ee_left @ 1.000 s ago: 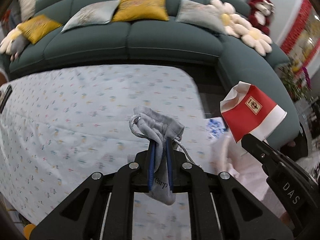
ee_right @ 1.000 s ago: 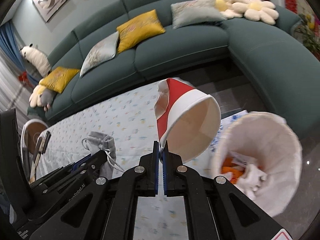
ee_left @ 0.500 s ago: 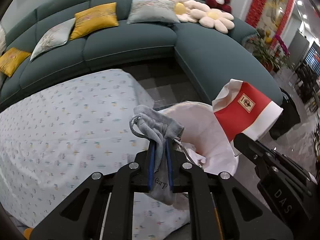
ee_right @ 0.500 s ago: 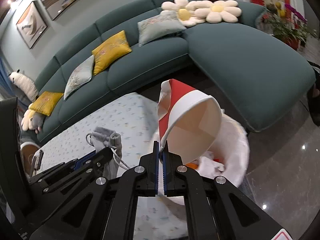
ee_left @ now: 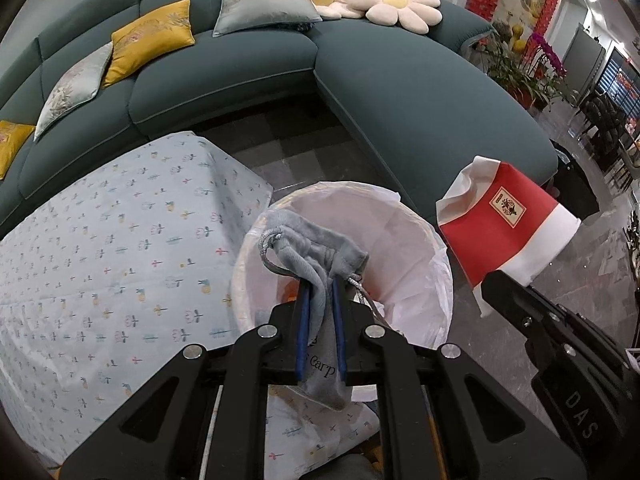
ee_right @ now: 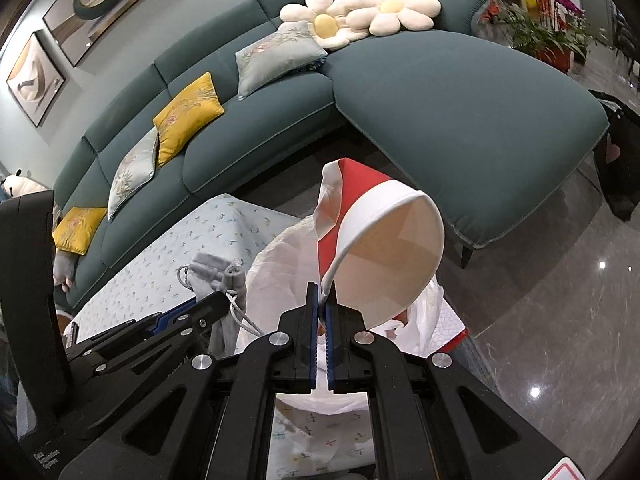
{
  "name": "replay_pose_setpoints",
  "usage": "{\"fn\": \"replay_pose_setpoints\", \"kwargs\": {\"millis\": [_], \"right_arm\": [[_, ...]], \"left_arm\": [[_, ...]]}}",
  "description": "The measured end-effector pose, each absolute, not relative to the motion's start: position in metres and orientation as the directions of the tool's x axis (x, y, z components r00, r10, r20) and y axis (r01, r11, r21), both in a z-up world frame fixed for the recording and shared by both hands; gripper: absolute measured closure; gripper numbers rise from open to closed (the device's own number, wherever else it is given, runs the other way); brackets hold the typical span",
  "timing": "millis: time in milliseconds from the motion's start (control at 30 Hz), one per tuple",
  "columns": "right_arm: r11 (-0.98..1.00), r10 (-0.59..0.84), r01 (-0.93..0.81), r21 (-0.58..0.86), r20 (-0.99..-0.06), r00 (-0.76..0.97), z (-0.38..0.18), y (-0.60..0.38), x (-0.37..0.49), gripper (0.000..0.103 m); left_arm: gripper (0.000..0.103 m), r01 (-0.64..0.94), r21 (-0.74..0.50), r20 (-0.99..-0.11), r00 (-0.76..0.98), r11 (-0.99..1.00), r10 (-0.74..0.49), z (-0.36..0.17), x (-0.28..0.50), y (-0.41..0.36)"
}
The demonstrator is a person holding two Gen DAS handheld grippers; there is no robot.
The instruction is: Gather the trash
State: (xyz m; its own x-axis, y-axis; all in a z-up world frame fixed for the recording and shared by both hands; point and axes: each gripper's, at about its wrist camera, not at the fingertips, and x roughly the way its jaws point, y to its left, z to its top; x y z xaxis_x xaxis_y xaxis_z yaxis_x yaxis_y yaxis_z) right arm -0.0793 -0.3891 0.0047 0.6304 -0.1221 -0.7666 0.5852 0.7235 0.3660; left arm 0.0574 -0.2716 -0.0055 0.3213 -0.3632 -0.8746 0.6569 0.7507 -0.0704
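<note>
Both loads hang above the lined bin [ee_left: 436,248]: left gripper [ee_left: 320,320] fingers clamp a grey pouch [ee_left: 316,252], right gripper [ee_right: 322,316] fingers pinch a red paper cup [ee_right: 384,256]; letting go comes next.

A home living room is indicated: a curved teal sectional sofa [ee_left: 360,80] with yellow cushions [ee_left: 152,38], flower-shaped pillows [ee_right: 360,16], framed pictures [ee_right: 34,76] hung on the wall, and potted orchids [ee_left: 536,60] on polished floor.

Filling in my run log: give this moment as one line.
left gripper: shut on grey pouch | right gripper: shut on red paper cup | both over lined bin
</note>
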Motion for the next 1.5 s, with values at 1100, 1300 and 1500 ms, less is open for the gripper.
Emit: {"fn": "replay_pose_setpoints", "kwargs": {"millis": [1100, 1300, 1500], "right_arm": [[0.785, -0.079, 0.520, 0.337, -0.778, 0.624, 0.005, -0.365, -0.023, 0.093], [0.802, -0.099, 0.516, 0.302, -0.784, 0.612, 0.013, -0.356, -0.021, 0.076], [0.832, -0.145, 0.508, 0.223, -0.797, 0.587, 0.021, -0.342, -0.028, 0.054]], "left_arm": [[0.045, 0.535, -0.071, -0.854, 0.403, 0.842, -0.329, -0.007, 0.092, -0.227], [0.038, 0.501, -0.060, -0.853, 0.423, 0.863, -0.305, -0.005, 0.098, -0.206], [0.030, 0.482, -0.046, -0.840, 0.455, 0.875, -0.295, 0.002, 0.092, -0.189]]}}
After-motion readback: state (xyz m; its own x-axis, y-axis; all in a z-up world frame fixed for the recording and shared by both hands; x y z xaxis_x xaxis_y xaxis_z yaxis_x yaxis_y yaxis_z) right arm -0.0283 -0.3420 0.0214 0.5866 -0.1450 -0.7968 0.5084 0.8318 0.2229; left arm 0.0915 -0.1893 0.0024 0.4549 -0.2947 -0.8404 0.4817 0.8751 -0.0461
